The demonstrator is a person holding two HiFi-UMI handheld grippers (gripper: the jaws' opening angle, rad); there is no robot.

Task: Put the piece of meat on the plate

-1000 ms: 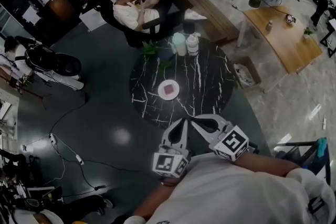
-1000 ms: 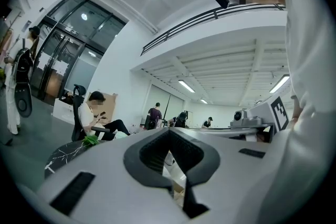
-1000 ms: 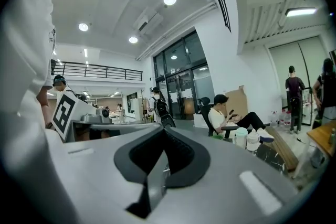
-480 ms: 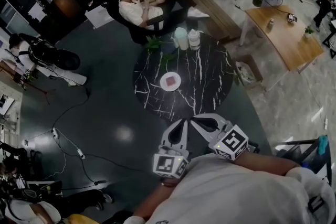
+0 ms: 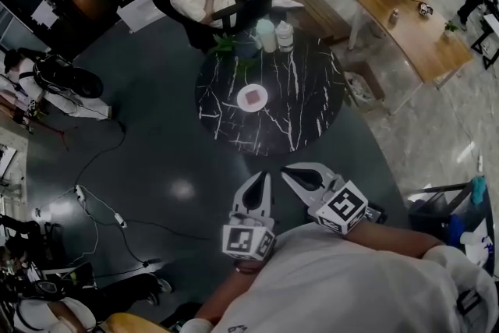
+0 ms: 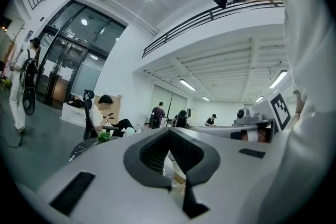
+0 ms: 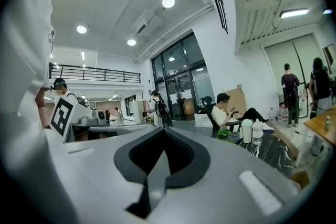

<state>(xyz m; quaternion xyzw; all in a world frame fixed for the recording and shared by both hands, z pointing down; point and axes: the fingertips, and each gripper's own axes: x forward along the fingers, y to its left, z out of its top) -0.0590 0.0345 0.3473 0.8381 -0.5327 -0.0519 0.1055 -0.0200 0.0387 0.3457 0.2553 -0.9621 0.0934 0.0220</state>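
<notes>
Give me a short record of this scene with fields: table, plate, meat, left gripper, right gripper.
table: round black marble table, floor lies between it and both grippers
plate: small white round plate, on the table
meat: flat reddish piece of meat, lying on the plate
left gripper: shut, empty, near the body
right gripper: shut, empty

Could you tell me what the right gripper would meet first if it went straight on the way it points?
Nothing near, it seems: the right gripper aims left of the round table, over dark floor; depth is unclear.
</notes>
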